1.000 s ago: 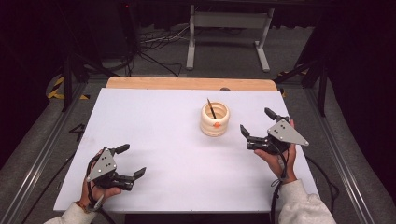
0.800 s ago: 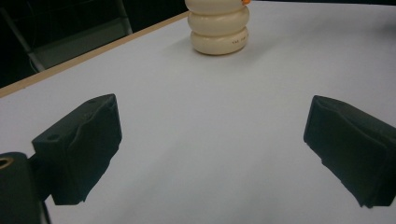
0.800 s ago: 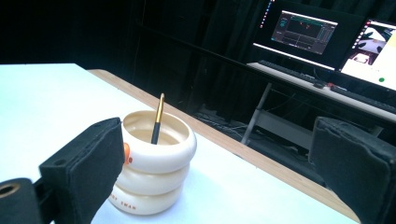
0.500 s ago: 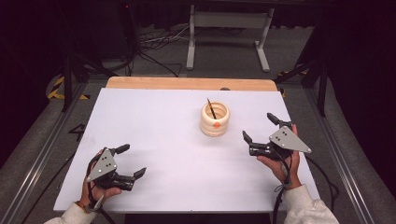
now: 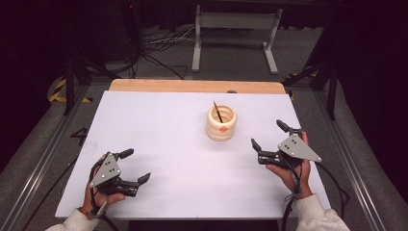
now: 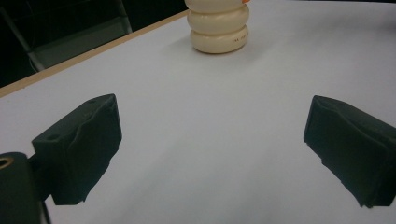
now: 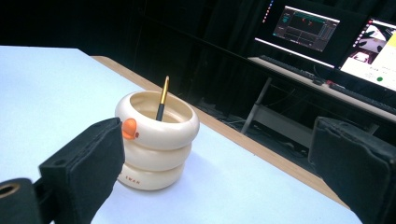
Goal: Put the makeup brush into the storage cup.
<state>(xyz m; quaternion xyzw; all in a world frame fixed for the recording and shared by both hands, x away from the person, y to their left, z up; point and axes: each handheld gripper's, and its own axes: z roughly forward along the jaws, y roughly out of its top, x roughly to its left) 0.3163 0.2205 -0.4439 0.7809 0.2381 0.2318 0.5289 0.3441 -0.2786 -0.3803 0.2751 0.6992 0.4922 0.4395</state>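
A cream cup (image 5: 221, 123) made of stacked rings, with a small orange knob on its side, stands right of centre on the white table (image 5: 163, 130). A dark pen (image 5: 218, 111) with a gold upper part leans inside it. My right gripper (image 5: 267, 134) is held open just right of the cup, apart from it, with nothing between its jaws. In the right gripper view, the cup (image 7: 156, 140) and pen (image 7: 162, 100) sit close ahead of the open right gripper (image 7: 224, 168). My left gripper (image 5: 136, 165) rests open near the front left. The left gripper view shows the open left gripper (image 6: 210, 154) and the cup (image 6: 218, 28) far ahead.
A wooden strip (image 5: 192, 85) edges the table's far side. Beyond it stand a grey metal frame (image 5: 235, 29) and floor cables (image 5: 159, 45). Lit monitors (image 7: 308, 28) on a desk lie behind the cup in the right gripper view. Rails run along both table sides.
My right gripper has drifted slightly toward the near edge, a little farther from the cup, still open. The left gripper, cup and pen have not moved.
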